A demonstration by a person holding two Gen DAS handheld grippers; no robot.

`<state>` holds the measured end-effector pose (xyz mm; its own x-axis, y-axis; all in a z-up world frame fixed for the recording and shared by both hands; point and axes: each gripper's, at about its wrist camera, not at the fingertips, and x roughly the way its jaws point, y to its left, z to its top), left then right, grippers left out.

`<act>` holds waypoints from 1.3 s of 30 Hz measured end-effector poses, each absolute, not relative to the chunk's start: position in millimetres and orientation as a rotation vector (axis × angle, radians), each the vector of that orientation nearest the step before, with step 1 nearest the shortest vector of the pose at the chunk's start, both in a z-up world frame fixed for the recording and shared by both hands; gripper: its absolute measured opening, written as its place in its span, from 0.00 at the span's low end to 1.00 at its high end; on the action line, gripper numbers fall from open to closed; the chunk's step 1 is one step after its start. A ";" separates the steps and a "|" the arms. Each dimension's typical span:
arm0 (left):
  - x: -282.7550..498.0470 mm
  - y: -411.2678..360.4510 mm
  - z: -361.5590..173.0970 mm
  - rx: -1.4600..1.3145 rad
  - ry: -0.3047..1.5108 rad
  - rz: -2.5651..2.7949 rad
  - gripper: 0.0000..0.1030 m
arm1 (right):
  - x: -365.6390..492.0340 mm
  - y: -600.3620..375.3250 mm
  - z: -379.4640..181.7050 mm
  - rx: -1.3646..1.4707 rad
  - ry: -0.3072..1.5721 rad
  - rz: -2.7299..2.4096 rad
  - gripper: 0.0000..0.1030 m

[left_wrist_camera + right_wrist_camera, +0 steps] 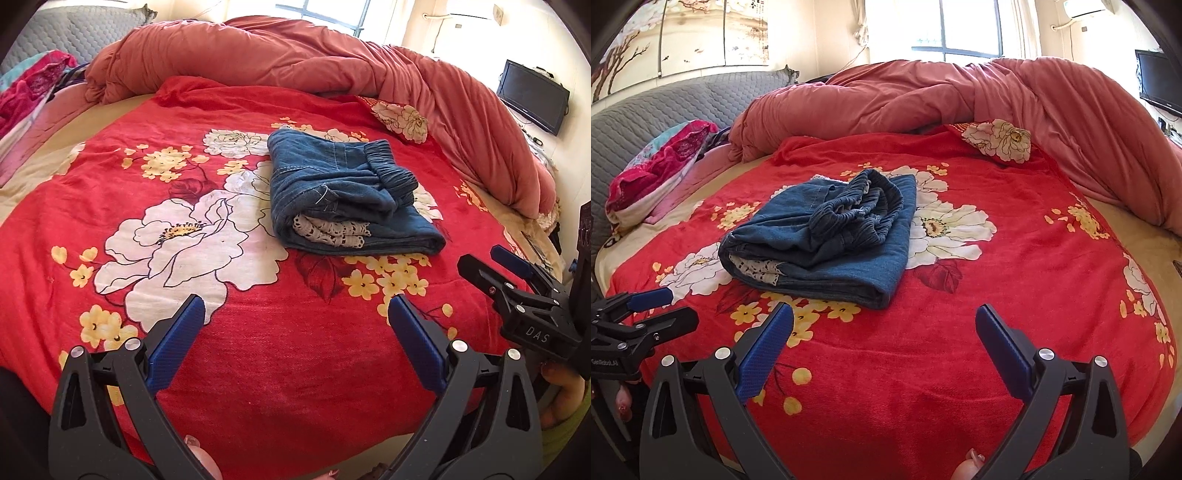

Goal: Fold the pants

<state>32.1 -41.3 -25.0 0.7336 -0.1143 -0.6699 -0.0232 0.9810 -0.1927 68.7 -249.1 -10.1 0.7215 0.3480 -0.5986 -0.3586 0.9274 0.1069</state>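
Blue denim pants lie folded in a thick bundle on the red flowered blanket. The elastic waistband is on top and a strip of white lace shows at the near fold. My left gripper hovers open over the blanket, short of the pants, with nothing between its blue pads. My right gripper is open too, just in front of the bundle's near right corner. Each gripper appears in the other's view: the right gripper at the right edge, the left gripper at the left edge.
A bunched pink-red duvet runs along the far and right sides of the bed. A pink patterned pillow and a grey quilted headboard are at the left. A dark TV screen stands at the right wall.
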 end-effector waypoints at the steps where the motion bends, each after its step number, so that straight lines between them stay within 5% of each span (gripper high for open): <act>1: 32.4 -41.2 -25.1 -0.193 0.747 -0.051 0.91 | 68.8 -249.0 -10.4 -0.016 0.658 0.392 0.95; 39: 34.4 -37.7 -24.7 -0.184 0.762 -0.020 0.91 | 77.6 -250.7 -19.8 -0.011 0.691 0.385 0.95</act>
